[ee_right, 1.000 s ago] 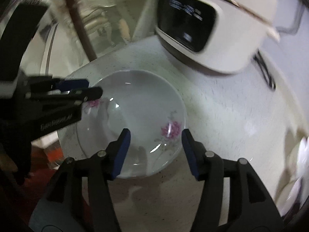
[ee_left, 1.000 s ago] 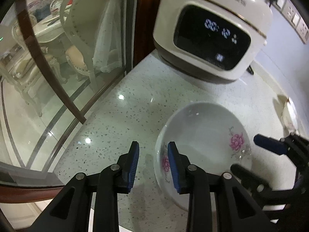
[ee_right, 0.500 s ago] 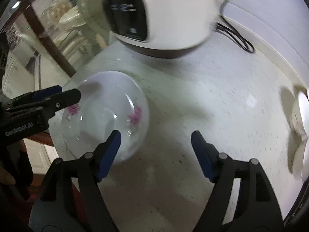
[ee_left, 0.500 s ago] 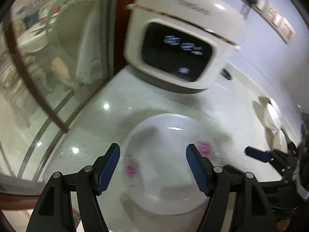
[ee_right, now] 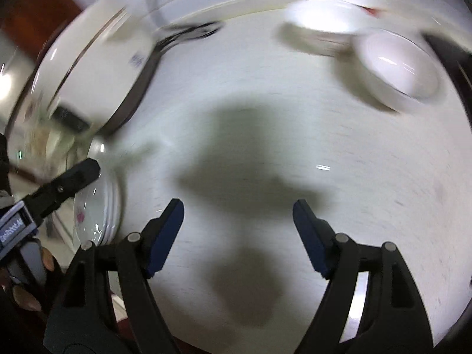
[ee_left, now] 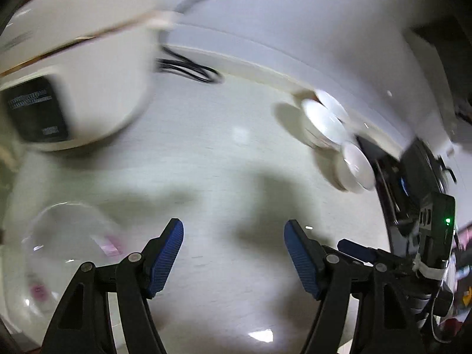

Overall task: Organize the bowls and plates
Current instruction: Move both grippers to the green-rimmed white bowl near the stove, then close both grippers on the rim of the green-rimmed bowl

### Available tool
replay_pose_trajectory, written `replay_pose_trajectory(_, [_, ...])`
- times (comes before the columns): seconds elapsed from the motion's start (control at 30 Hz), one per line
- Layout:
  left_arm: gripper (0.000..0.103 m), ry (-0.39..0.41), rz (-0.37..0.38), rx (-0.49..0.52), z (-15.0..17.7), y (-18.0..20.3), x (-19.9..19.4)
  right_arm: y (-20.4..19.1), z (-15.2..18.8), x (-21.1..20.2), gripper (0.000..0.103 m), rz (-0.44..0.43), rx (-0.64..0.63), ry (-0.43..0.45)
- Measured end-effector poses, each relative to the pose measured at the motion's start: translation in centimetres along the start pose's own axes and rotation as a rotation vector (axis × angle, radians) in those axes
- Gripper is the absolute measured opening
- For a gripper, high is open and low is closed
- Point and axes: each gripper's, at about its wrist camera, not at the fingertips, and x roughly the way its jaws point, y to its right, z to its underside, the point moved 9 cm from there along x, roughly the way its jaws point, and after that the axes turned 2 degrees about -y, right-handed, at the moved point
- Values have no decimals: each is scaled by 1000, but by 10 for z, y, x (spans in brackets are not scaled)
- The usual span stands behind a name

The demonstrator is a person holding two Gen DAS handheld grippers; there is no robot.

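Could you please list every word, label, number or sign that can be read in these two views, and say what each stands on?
Nothing reads cleanly; both views are motion-blurred.
Rice cooker display: lit digits, smeared, unreadable.
Rice cooker lid: grey brand lettering, too blurred.
Rice cooker side, right wrist view: small dark mark, unreadable.
Left gripper body: white lettering on a label at the frame edge, cut off and too blurred.
Flowered plate: no text.

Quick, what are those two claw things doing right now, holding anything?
Left gripper: open, nothing between its fingers; its jaws have just been opening.
Right gripper: open and empty too, jaws just opened wider.
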Motion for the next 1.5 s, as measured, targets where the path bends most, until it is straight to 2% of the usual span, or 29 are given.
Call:
replay_pose_trajectory(0.1, [72, -52, 52, 34, -5, 38, 24, 42, 1, -13, 79, 9, 93, 21])
replay_pose_trajectory(0.23, [72, -84, 74, 69, -11, 83, 47, 90, -7, -28, 79, 10, 196, 25])
replay_pose_trajectory(0.4, [72, -104, 90, 104, -24, 137, 78, 145, -26, -56, 79, 110, 229, 74])
replay_pose_trajectory(0.57, [72, -102, 93, 142, -40, 178, 97, 178, -48, -66, 79, 101, 285, 116])
replay_pose_trajectory(0.73, [72, -85, 76, 100, -63, 186, 111, 183, -76, -62, 79, 48, 281, 144])
replay_pose_trajectory(0.87, [72, -103, 80, 37, -74, 182, 123, 180, -94, -52, 79, 18, 255, 134])
replay_pose_trajectory(1.1, [72, -134, 29, 22, -73, 177, 144, 182, -111, -47, 79, 11, 235, 106])
replay_pose_trajectory(1.2, [71, -118, -14, 44, -72, 176, 148, 184, -113, -38, 79, 15, 233, 80])
replay_pose_trajectory(1.3, [64, -97, -67, 102, -74, 178, 149, 180, -117, -28, 74, 21, 217, 62])
replay_pose_trajectory(1.37, [59, -100, -75, 120, -75, 178, 152, 178, -118, -25, 71, 37, 203, 53])
replay_pose_trajectory(1.43, [45, -114, -66, 124, -73, 179, 156, 177, -116, -20, 69, 48, 198, 32])
replay_pose_trajectory(1.47, [40, -119, -65, 129, -72, 179, 158, 178, -116, -19, 63, 51, 198, 30])
replay_pose_trajectory(1.5, [28, -125, -65, 141, -70, 180, 161, 178, -115, -18, 59, 53, 198, 27])
